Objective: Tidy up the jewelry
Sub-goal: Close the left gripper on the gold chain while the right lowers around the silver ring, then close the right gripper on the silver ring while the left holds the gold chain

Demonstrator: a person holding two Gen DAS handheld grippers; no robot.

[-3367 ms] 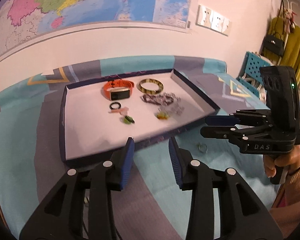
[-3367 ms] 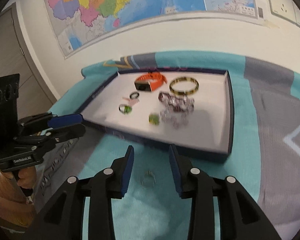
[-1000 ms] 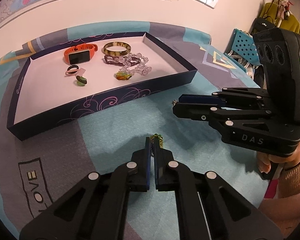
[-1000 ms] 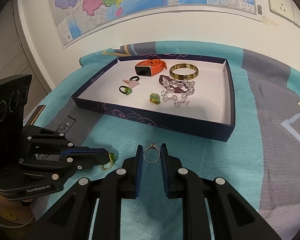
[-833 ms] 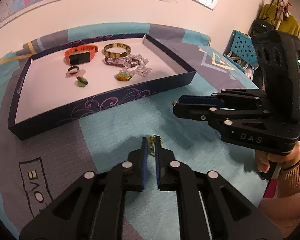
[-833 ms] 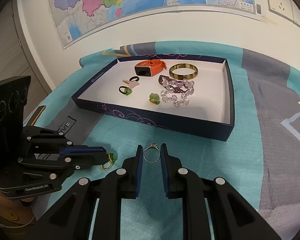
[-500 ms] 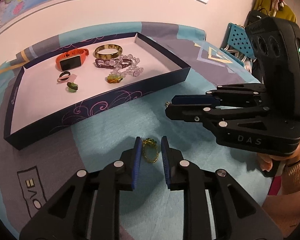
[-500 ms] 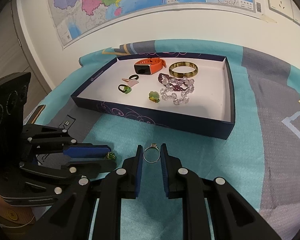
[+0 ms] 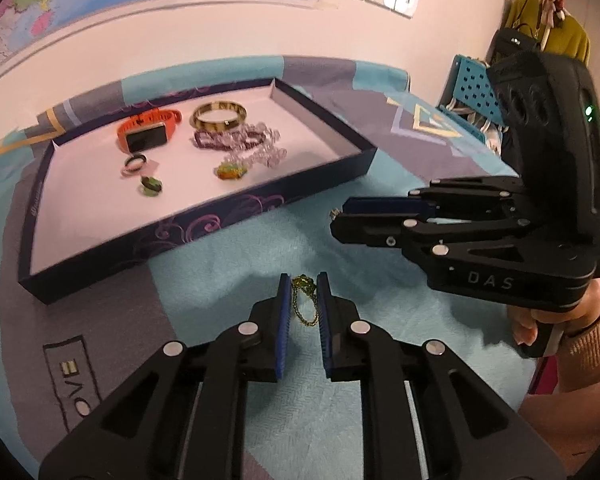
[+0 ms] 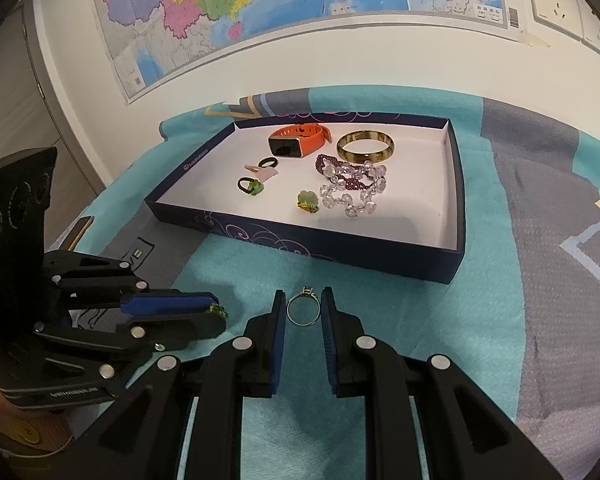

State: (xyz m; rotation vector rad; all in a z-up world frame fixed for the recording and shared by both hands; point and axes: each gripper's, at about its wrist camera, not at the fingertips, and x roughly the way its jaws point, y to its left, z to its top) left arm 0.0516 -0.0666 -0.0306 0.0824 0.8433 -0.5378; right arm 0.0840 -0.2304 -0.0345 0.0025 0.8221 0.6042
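A thin gold chain with a green charm (image 9: 305, 304) lies on the teal cloth between the blue pads of my left gripper (image 9: 303, 280). The jaws are closing, with a small gap still showing on each side of the chain. From the right wrist view the left gripper (image 10: 216, 314) shows side-on, with the charm (image 10: 219, 311) at its tip. My right gripper (image 10: 303, 296) is shut on a silver ring with a small stone (image 10: 302, 324), both pads against its band. In the left wrist view the right gripper (image 9: 338, 220) points left in front of the navy tray (image 9: 204, 232).
The tray (image 10: 340, 248) holds an orange watch (image 10: 296, 142), a gold bangle (image 10: 365, 146), bead bracelets (image 10: 352, 184) and small green rings (image 10: 252, 187). A hand in a pink sleeve (image 9: 580, 340) grips the right handle. A wall with a map stands behind.
The left jaws, shut on the charm a second ago, have parted, and the chain now lies between them. The right gripper and its ring have stayed put.
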